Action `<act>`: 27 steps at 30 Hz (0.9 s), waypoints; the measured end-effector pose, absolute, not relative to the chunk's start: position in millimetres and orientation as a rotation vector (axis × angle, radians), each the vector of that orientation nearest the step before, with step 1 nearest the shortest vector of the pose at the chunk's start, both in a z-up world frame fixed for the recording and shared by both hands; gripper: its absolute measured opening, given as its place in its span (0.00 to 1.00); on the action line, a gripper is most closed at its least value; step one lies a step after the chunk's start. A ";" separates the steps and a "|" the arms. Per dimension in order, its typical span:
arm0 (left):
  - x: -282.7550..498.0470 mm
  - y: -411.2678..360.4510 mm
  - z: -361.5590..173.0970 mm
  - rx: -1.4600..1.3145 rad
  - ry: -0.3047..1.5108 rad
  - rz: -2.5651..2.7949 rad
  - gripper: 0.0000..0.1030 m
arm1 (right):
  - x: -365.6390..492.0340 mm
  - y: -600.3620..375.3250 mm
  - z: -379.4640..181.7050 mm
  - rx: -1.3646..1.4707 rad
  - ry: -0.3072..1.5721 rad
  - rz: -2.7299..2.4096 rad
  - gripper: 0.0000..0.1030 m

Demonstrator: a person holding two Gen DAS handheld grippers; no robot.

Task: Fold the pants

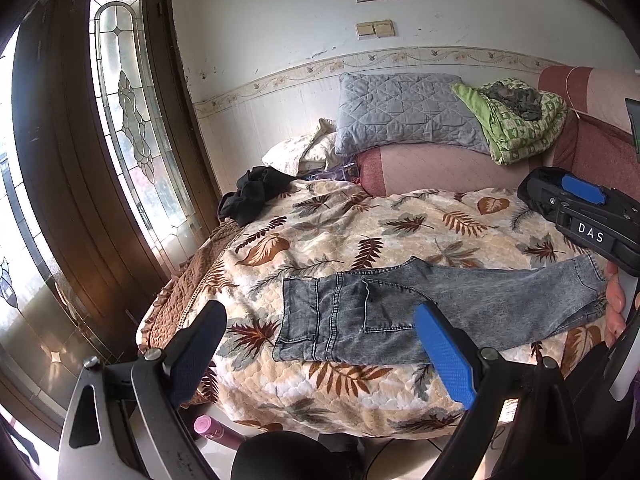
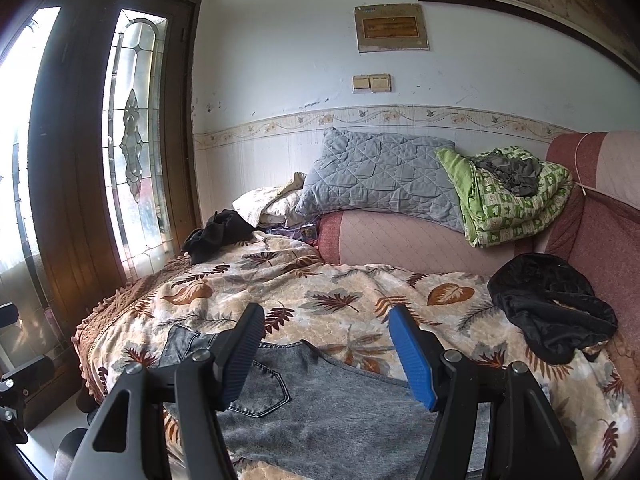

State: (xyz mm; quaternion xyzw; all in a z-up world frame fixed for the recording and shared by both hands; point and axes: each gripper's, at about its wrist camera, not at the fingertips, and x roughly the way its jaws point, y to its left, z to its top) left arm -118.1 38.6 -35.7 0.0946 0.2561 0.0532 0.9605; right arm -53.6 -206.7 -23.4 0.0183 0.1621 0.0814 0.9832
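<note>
- Jeans point(image 1: 404, 312) lie flat on the bed point(image 1: 360, 392), ahead of the left tool point(image 1: 320, 344), whose fingers stand apart, gripping nothing.
- Right tool point(image 2: 328, 354), fingers apart too, hovers just above the jeans point(image 2: 320, 412).

One pair of grey denim pants point(image 1: 420, 312) lies mid-frame on one leaf-print quilt point(image 1: 328, 216), with two grippers in view, the left gripper point(image 1: 324, 352) at the lower edge and the right gripper point(image 1: 576, 208) at the right edge. At the back sit two pillows, one grey pillow point(image 1: 404, 116) and one cream pillow point(image 1: 304, 152), plus one folded green blanket point(image 1: 516, 124) at the upper right. There are two dark cloth heaps, one black heap point(image 1: 252, 194) left of centre and one black garment point(image 2: 552, 304) at the right, one pink bottle point(image 1: 212, 428) at the bottom, and one double wall switch point(image 1: 376, 29) at the top
</note>
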 end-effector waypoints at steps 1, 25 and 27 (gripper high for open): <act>-117.1 39.3 -36.6 0.190 0.523 0.104 0.92 | -53.5 -207.5 -23.2 0.038 0.325 0.162 0.66; 7.9 6.2 -50.8 0.116 0.568 0.090 0.92 | -102.1 -358.5 -53.1 0.110 0.402 -0.173 0.66; 11.1 -5.9 -51.2 0.131 0.568 0.073 0.92 | -101.4 -363.9 -57.6 0.116 0.409 -0.176 0.66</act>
